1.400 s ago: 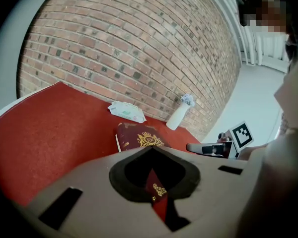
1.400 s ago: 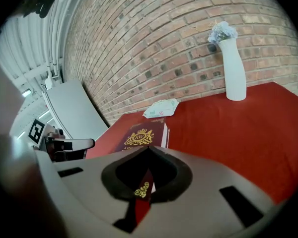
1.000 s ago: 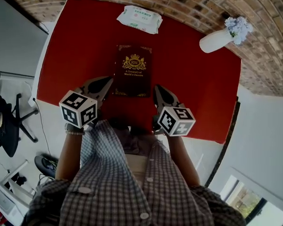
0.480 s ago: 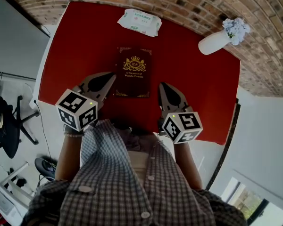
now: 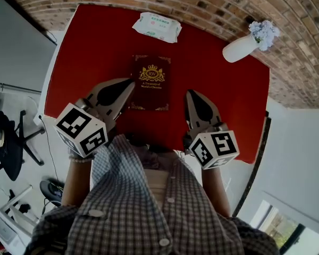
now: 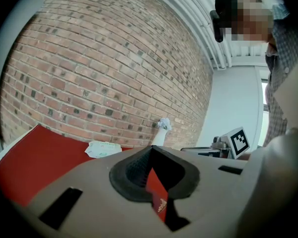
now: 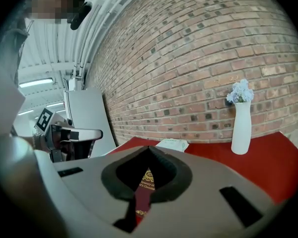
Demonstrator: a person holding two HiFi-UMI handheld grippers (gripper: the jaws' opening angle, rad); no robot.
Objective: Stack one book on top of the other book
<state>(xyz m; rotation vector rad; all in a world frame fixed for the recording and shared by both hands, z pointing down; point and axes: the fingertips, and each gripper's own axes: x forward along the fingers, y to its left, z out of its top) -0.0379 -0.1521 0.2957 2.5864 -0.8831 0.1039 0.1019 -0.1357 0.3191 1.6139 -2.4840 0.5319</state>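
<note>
A dark maroon book (image 5: 151,83) with a gold crest lies flat in the middle of the red table (image 5: 95,47). Only this one cover shows from above; I cannot tell whether another book lies under it. My left gripper (image 5: 128,84) hovers by the book's left edge, jaws shut and empty. To the right of the book's near corner, my right gripper (image 5: 191,94) is also shut and holds nothing. Through the closed jaws the book (image 6: 158,192) shows in the left gripper view, and the book (image 7: 145,187) shows in the right gripper view.
A white pack of wipes (image 5: 157,25) lies at the table's far edge. A white vase (image 5: 243,45) with pale flowers stands at the far right, against the brick wall. An office chair (image 5: 10,142) is on the floor to the left.
Both grippers have risen off the table toward the head camera and spread slightly apart. The book has not moved.
</note>
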